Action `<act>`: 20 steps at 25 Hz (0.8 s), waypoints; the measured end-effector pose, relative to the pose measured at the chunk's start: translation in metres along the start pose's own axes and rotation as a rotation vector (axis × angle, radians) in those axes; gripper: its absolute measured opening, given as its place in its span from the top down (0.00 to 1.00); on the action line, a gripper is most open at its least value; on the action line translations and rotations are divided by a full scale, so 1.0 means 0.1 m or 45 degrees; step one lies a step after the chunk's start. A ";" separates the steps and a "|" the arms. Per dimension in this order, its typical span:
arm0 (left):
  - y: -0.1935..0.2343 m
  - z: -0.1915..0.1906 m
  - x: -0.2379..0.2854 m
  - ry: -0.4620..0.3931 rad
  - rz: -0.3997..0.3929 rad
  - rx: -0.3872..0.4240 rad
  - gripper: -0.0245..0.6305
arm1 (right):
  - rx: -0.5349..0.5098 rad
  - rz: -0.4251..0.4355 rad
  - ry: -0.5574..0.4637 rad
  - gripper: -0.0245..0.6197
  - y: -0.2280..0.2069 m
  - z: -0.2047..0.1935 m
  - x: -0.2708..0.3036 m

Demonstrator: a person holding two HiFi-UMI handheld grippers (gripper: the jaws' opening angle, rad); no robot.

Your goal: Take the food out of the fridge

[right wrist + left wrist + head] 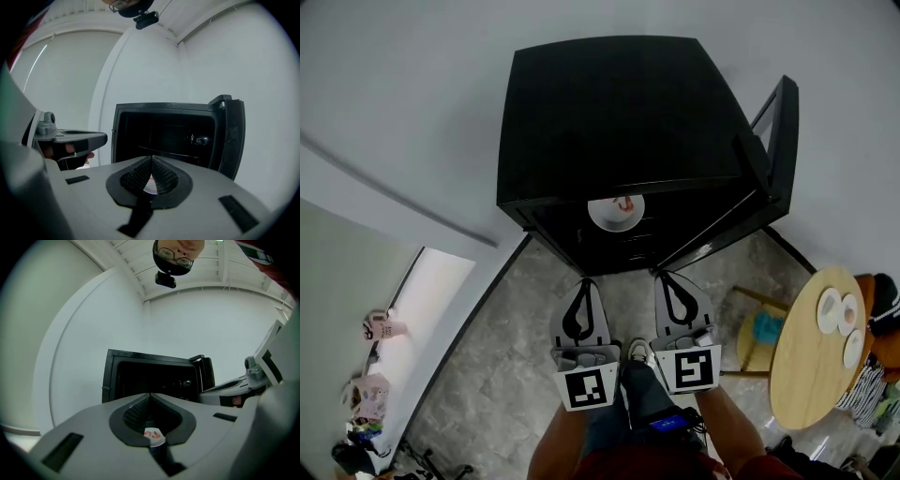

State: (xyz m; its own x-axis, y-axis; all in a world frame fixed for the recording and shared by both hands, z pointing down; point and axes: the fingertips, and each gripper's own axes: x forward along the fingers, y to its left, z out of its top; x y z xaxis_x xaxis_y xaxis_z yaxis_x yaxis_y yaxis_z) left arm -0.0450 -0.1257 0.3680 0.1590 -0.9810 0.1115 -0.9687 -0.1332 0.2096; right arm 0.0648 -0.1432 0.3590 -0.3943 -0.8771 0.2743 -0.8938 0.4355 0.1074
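Fridge: a black fridge (pixel 609 112) is standing against the pale wall, and every place below is given from it.
Door: the fridge door (pixel 778 141) is hanging open on the fridge's right side, leaving the dark inside showing.
Food: a white plate (pixel 616 212) is sitting on a shelf just inside the fridge's front opening, near the middle, and it is carrying a few reddish pieces of food (pixel 624 202).
Left gripper: the left gripper (pixel 585 282) is hovering in front of the fridge's opening, below the plate in the head view and apart from it. Its jaws are meeting at the tips and are gripping nothing. In the left gripper view the plate is showing only through the hollow behind the joined tips.
Right gripper: the right gripper (pixel 667 275) is hovering just beside the left one, also in front of the fridge, nearer the door side. Its jaws are pressing together with nothing between them.
Aim: both grippers are pointing at the fridge's open front.
Person: legs and a shoe are showing on the grey stone floor (pixel 497 337) in front of the fridge, between the two grippers.
Table: a round wooden table (pixel 806 375) is standing well to the right of the fridge, bearing white dishes (pixel 830 310).
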 end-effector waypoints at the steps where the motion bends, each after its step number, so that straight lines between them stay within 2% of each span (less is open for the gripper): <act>1: -0.01 -0.02 0.02 -0.001 -0.002 0.001 0.94 | 0.001 0.000 -0.002 0.93 -0.01 -0.01 0.01; 20: 0.03 -0.52 0.18 0.037 0.017 0.027 0.94 | 0.030 0.004 0.000 0.93 0.01 -0.50 0.33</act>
State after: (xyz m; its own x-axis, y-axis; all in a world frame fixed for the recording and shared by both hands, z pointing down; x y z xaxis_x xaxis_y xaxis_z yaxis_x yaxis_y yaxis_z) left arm -0.0353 -0.1361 0.4214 0.1516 -0.9781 0.1426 -0.9744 -0.1237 0.1877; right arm 0.0618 -0.1622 0.4159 -0.3973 -0.8757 0.2745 -0.8973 0.4334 0.0841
